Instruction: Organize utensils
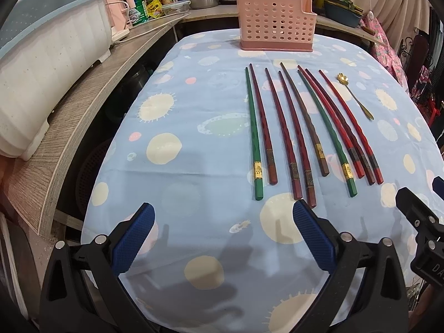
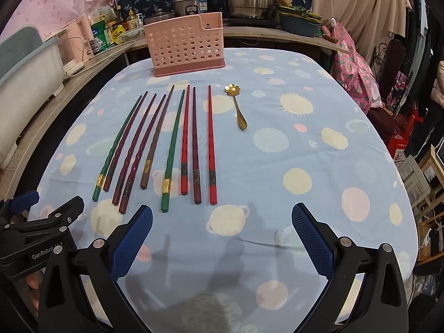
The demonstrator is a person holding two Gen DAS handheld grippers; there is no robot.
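Note:
Several chopsticks (image 1: 305, 130), green, dark red, brown and bright red, lie side by side on the blue patterned tablecloth (image 1: 194, 166); they also show in the right wrist view (image 2: 166, 144). A small gold flower-shaped spoon (image 1: 353, 95) lies to their right, and shows in the right wrist view (image 2: 238, 108). A pink perforated utensil holder (image 1: 276, 23) stands upright at the table's far end, seen too in the right wrist view (image 2: 186, 45). My left gripper (image 1: 223, 216) is open and empty, just short of the chopsticks' near ends. My right gripper (image 2: 222, 217) is open and empty, near the red chopsticks' ends.
A white dish rack (image 1: 47, 63) sits on a wooden counter (image 1: 91, 97) to the left. Pots, bottles and a kettle (image 1: 119, 8) stand behind the table. The left gripper (image 2: 44, 216) shows at the left edge of the right wrist view. Chairs and clutter (image 2: 388, 91) stand at the right.

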